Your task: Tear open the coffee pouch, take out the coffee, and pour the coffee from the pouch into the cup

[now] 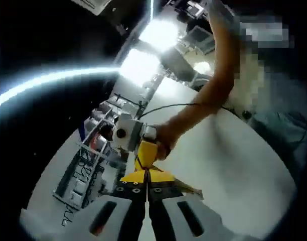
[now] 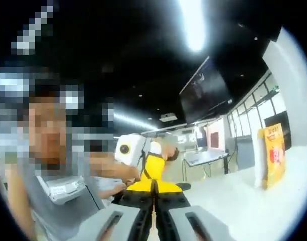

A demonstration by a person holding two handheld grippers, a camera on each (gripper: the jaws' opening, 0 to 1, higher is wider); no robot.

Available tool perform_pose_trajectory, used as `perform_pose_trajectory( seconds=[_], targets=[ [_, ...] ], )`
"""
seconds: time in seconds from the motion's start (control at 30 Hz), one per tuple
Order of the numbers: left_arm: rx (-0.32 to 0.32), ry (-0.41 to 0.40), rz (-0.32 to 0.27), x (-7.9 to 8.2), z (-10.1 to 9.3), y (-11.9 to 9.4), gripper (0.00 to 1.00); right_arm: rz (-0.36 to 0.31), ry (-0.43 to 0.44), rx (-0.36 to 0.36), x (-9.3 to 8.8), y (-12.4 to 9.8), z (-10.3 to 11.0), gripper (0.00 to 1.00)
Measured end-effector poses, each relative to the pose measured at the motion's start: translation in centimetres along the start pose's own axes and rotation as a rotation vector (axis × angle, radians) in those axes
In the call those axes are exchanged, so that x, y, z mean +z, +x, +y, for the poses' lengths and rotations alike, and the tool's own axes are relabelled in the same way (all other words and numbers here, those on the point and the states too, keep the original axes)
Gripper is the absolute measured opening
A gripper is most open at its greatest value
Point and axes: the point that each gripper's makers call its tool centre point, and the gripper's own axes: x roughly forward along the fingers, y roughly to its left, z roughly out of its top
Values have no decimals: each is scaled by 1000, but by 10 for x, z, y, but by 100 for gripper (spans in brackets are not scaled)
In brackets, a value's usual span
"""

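Both claws clamp one yellow coffee pouch (image 1: 146,165) from opposite ends, held above the white counter (image 1: 228,165): left claw (image 1: 147,190), right claw (image 2: 154,193). A second yellow pouch (image 2: 274,155) stands upright on the counter.

1. The yellow coffee pouch (image 1: 146,173) sits partly behind the closed jaws of the left tool (image 1: 147,193) in the left gripper view — its lower edge is hidden, and any print on it is too blurred to read.
2. In the right gripper view the pouch (image 2: 152,173) shows between both tools; the jaws of the right tool (image 2: 153,201) cover its near edge.
3. The orange bag (image 2: 272,155) standing on the tabletop (image 2: 254,206) carries lettering too small to tell.
4. The shelving (image 1: 88,165) beyond the tabletop (image 1: 234,165) is smeared — its contents cannot be made out.
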Motion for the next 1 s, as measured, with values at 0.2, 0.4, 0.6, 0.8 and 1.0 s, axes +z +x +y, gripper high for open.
perform_pose_trajectory(
  seconds=[0.2,0.4,0.6,0.8,1.0],
  targets=[
    [-9,379,126,0,-11,1,1,-9,72,5,-1,1,-6,0],
    [9,705,212,-11,-13,0,1,-16,90,-1,-2,4,-5,0],
    [24,409,176,-15,-7,0,2,-17,-1,-36,-2,3,-8,1],
    [-36,-88,80,-23,4,-1,2,-6,-72,-44,-5,1,-10,3],
    [-46,-326,11,-34,19,-9,2,-1,-99,-77,-8,2,-17,8]
  ],
)
